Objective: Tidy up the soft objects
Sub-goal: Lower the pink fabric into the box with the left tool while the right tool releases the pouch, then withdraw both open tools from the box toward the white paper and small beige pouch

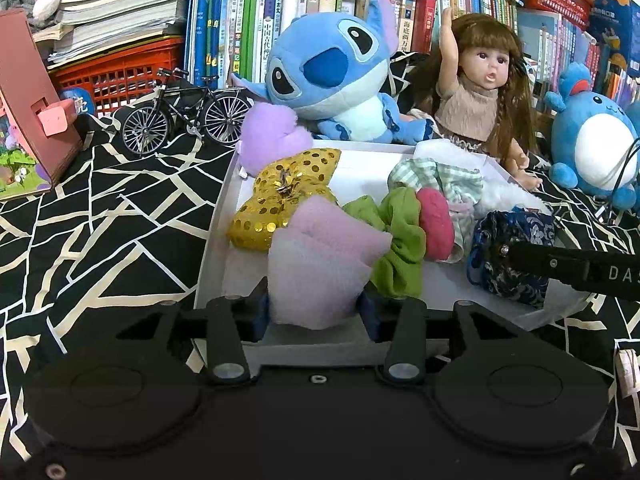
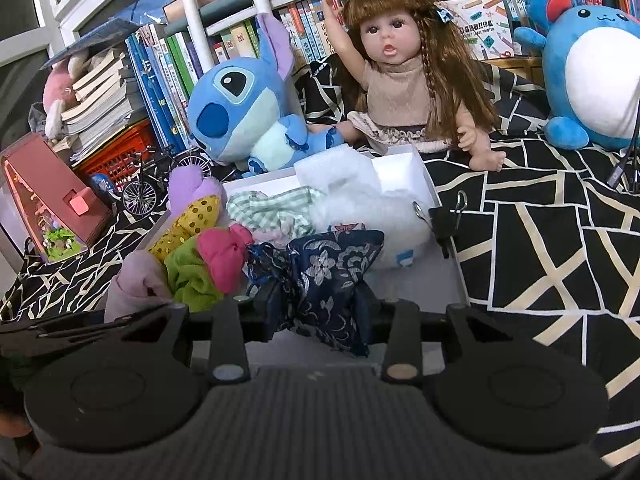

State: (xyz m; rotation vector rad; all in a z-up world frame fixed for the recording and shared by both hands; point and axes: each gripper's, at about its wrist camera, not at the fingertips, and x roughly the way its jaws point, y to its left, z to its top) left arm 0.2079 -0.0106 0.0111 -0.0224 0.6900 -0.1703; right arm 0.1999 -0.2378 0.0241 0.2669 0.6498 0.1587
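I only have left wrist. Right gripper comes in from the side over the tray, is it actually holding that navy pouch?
Observer: Yes. In the right wrist view the right gripper is shut on the navy floral pouch, cloth bunched between both fingers.
Operator: Anything on the tray's right edge? That side is blocked for me.
Observer: A black binder clip sits on the right rim of the white tray.
Operator: What's under the white fluffy thing?
Observer: Cannot tell, but the white plush carries a small blue-printed tag at its near edge.
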